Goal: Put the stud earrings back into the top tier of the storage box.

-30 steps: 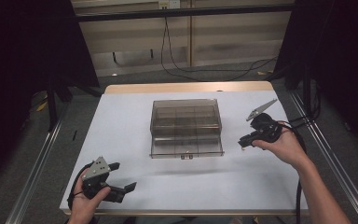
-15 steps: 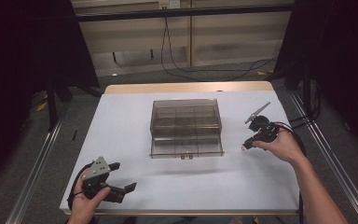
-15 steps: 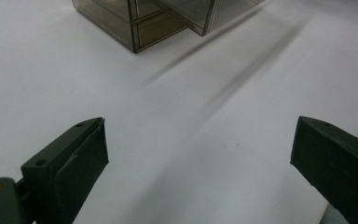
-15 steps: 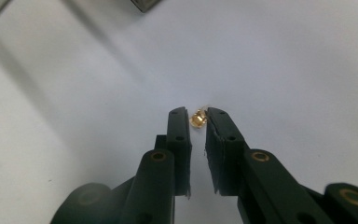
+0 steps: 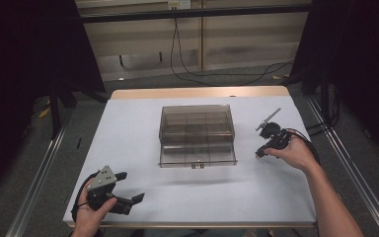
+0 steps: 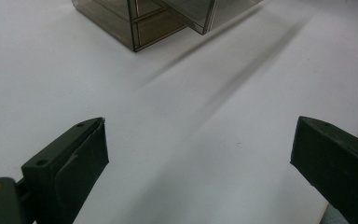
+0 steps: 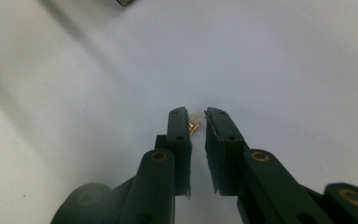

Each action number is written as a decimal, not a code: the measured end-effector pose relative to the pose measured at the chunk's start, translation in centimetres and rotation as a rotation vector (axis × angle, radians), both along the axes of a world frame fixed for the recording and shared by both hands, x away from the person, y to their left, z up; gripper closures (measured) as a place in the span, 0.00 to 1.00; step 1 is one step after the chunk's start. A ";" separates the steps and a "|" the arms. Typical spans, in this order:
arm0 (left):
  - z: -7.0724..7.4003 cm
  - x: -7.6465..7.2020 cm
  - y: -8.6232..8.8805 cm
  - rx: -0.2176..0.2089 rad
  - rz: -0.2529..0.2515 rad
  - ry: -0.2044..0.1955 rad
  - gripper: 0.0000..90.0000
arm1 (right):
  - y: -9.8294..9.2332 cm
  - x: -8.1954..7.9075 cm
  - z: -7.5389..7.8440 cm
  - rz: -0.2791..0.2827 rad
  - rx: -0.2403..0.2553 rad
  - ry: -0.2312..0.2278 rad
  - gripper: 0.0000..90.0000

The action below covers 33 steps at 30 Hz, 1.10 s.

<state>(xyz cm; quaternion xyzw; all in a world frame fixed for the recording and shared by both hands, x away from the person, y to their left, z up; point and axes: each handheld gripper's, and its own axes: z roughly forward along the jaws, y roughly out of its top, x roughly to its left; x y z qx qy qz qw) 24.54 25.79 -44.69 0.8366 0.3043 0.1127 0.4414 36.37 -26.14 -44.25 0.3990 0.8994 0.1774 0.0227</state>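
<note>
Brass piece (image 7: 194, 127): a small gold-coloured metal part, too small to name more closely, sits between the tips of the right gripper's fingers, with a whitish bit just beyond it; it lies at or just over the white worktop sheet, right of the box.
Right gripper (image 7: 196, 116): its fingers (image 7: 179, 135) stand nearly closed, with a narrow gap between them and the brass piece in that gap at the tips; whether the pads press on it cannot be told.
Right gripper, high view (image 5: 262, 152): held in the person's right hand (image 5: 296, 155) near the right edge of the worktop, pointing down and toward the box, apart from it; its cable loops behind the hand.
Left gripper (image 5: 128, 186): held in the left hand (image 5: 91, 210) at the near left corner of the worktop, well apart from the box.
Left fingers (image 6: 74, 158): wide open, nothing between them, bare white sheet under them.
Worktop (image 5: 128, 128): covered by a white sheet, a wooden edge showing at the far side.
Compartment box (image 5: 197, 134): clear, smoke-tinted plastic, divided into small cells, standing mid-worktop with a small latch on its near edge; its corner shows at the top of the left gripper view (image 6: 140, 28).
Floor beyond (image 5: 227, 74): black cables trail across it below a pale panelled wall.
</note>
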 end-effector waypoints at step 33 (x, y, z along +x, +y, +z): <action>0.0 0.0 0.1 0.000 0.003 -0.001 0.04 | 0.6 0.6 -0.9 -0.017 -0.015 0.029 0.95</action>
